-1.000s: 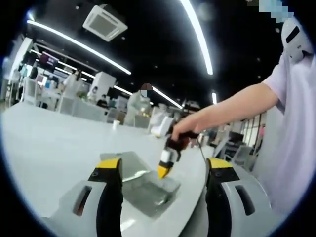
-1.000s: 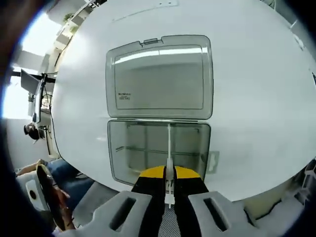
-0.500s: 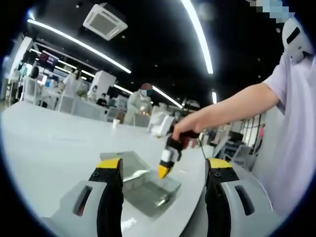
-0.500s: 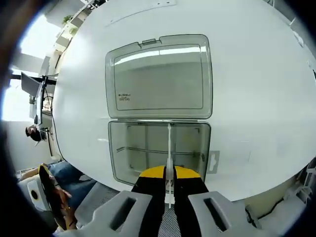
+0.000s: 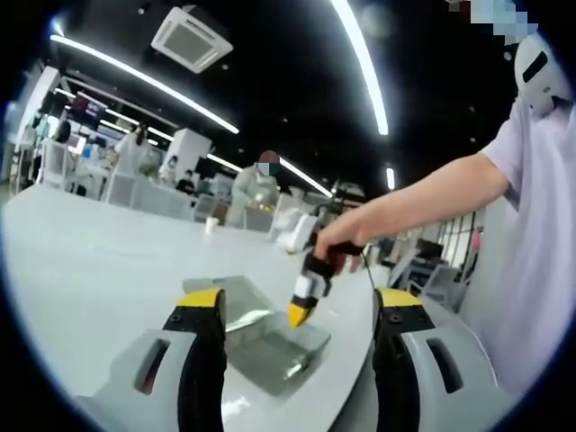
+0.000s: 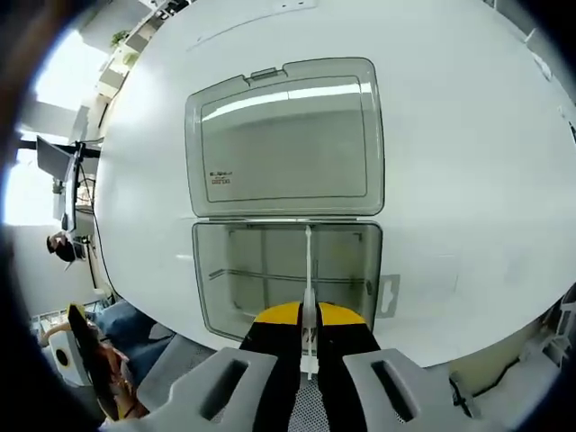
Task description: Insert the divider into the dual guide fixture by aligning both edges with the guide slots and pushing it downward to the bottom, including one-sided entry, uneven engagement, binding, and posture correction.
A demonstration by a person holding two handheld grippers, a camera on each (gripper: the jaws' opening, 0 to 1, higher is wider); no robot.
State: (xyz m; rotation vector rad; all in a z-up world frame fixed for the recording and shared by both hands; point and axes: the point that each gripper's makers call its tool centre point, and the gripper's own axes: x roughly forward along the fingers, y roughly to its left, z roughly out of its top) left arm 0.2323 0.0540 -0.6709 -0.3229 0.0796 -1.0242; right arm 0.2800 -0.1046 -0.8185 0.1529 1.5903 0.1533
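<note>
Right gripper [image 6: 308, 317] pressed together on the thin white divider [image 6: 308, 270], held upright over the middle of the clear box [image 6: 286, 274], whose lid [image 6: 286, 137] lies flat open behind it on the white worktop [image 6: 468, 162], close to its near edge. Left gripper [image 5: 292, 310] spread wide, holding nothing, raised near the worktop edge and facing the box, with the right gripper poised above it.
</note>
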